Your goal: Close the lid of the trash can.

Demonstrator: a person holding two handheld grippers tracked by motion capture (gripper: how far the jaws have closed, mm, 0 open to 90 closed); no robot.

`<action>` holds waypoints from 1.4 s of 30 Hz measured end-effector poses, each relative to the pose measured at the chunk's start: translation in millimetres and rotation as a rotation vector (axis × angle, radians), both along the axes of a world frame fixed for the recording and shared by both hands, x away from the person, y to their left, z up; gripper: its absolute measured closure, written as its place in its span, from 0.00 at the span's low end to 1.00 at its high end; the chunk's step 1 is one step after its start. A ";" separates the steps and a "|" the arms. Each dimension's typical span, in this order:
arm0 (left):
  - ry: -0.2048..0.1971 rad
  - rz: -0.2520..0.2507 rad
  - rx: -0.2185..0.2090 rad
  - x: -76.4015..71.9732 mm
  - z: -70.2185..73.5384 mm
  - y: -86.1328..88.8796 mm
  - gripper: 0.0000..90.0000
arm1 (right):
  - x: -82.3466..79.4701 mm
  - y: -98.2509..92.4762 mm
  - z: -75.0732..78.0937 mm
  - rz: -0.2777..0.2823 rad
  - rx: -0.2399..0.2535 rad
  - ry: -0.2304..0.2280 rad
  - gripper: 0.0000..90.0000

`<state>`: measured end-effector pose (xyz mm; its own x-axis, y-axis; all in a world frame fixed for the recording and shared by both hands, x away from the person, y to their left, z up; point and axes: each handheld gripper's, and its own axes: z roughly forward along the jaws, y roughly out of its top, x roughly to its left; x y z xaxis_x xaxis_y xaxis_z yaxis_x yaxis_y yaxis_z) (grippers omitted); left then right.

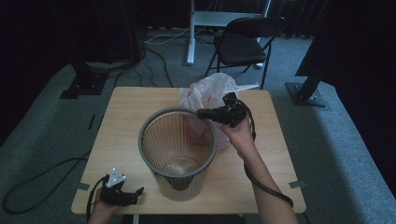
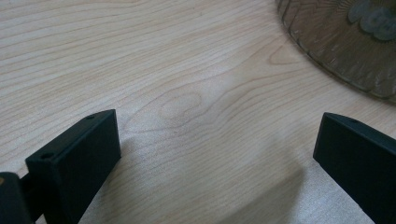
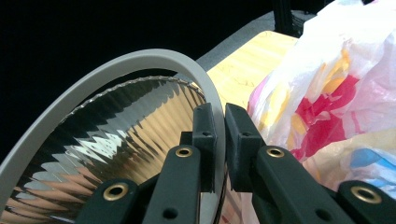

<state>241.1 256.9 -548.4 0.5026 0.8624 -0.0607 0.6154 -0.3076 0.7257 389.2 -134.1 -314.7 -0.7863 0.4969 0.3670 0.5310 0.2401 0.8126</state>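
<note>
Black jaws of the right gripper [image 3: 219, 144] pinch the grey rim of the ribbed bin [image 1: 177, 151] at its far right edge, mid-table, beside a plastic bag [image 1: 210, 91]; likely lifting or shifting comes next, needing a steady hold, while the left gripper [image 2: 215, 163] rests unclenched at the near left

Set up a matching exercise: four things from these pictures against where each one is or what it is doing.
Things:
1. left gripper
2. right gripper
3. plastic bag
4. folding chair

States:
A. clamped on the bin's grey rim
B. on the floor beyond the table
C. open, low over bare wood
D. on the table behind the bin

Pairs: 1-C, 2-A, 3-D, 4-B
</note>
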 end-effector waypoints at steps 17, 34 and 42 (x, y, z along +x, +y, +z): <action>0.000 0.001 0.003 -0.1 -0.1 -0.2 0.01 | -3.2 -8.9 3.2 -0.015 0.025 -0.014 0.90; 0.000 0.002 -0.001 0.1 0.0 -0.1 0.01 | -9.2 -8.8 3.1 -0.005 -0.002 -0.027 0.76; -0.001 0.001 0.003 0.0 -0.1 -0.3 0.01 | -13.3 -3.5 2.6 0.023 -0.035 -0.039 0.40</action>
<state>241.2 256.6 -548.5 0.5019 0.8630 -0.0575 0.6151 -0.3094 0.7252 375.8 -137.6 -312.2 -0.8111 0.4904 0.3188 0.4931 0.2802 0.8236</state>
